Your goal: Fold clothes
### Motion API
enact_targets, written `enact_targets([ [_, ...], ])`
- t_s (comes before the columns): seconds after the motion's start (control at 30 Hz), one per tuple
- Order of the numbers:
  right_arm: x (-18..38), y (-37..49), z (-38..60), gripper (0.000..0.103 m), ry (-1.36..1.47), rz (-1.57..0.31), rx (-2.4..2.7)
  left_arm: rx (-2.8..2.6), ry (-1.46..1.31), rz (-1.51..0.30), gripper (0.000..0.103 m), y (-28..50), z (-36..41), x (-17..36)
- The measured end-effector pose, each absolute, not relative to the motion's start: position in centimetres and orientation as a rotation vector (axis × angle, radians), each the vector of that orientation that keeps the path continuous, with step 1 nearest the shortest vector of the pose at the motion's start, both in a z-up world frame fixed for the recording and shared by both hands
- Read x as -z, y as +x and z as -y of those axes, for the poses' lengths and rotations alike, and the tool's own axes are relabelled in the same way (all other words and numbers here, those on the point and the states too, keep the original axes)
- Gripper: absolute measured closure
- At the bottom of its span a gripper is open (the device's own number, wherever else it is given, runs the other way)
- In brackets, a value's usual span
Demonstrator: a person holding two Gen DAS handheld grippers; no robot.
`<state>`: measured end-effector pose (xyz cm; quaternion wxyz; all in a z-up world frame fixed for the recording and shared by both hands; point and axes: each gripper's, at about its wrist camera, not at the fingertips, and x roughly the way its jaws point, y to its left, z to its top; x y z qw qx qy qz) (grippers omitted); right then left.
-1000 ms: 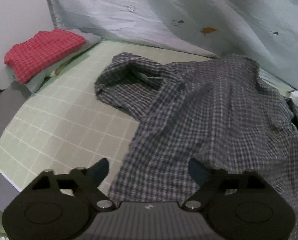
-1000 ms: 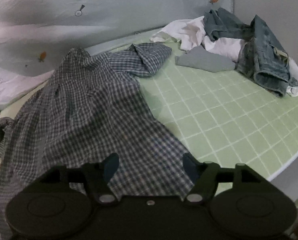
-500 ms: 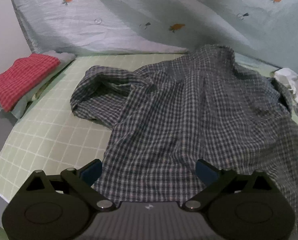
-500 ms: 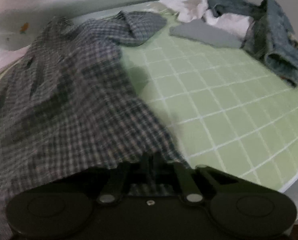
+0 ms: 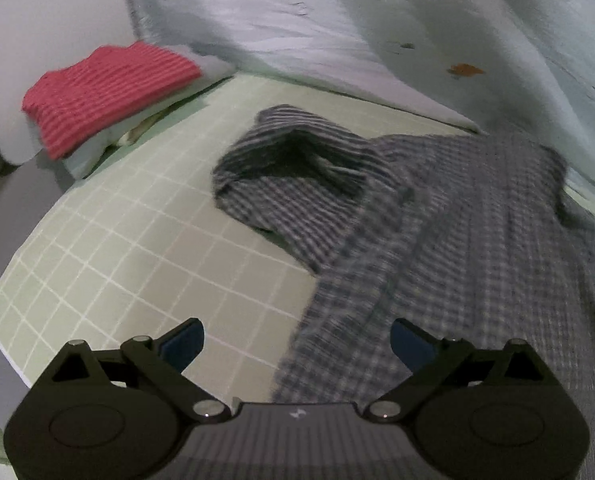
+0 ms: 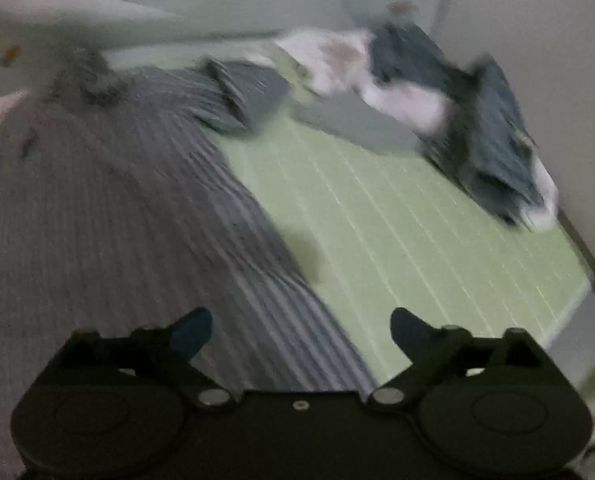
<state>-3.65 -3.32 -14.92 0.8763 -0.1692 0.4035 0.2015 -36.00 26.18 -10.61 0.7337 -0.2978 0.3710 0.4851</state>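
A dark checked shirt lies spread and creased on the green grid mat, one sleeve bunched at its far left. My left gripper hangs open over the shirt's near left edge, its left finger above bare mat and its right finger above the cloth. In the blurred right wrist view the same shirt fills the left half. My right gripper is over the shirt's near right edge. Its jaws are opening, the hem lies below them, and neither pad presses on it.
Folded clothes topped by a red checked piece are stacked at the mat's far left. A pale blanket rises behind. Jeans, a white garment and a grey one are heaped far right. The mat's near edge is close.
My right gripper was shut on the shirt's hem half a second ago and has let it go, jaws now wide. My left gripper has shifted left towards the shirt's edge.
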Motion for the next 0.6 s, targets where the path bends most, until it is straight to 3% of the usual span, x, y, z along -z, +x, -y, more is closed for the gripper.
enact_targets([
  [0.47,19.3,-4.8,-8.9,0.0,-0.247,-0.981,-0.674,-1.074,-0.84,-0.88,0.003,-34.6,-36.6,15.2],
  [0.6,20.4,-5.5,-10.3,0.0,-0.315,-0.913,-0.632,-1.065,-0.833,-0.911,0.003,-33.5,-38.5,16.9],
])
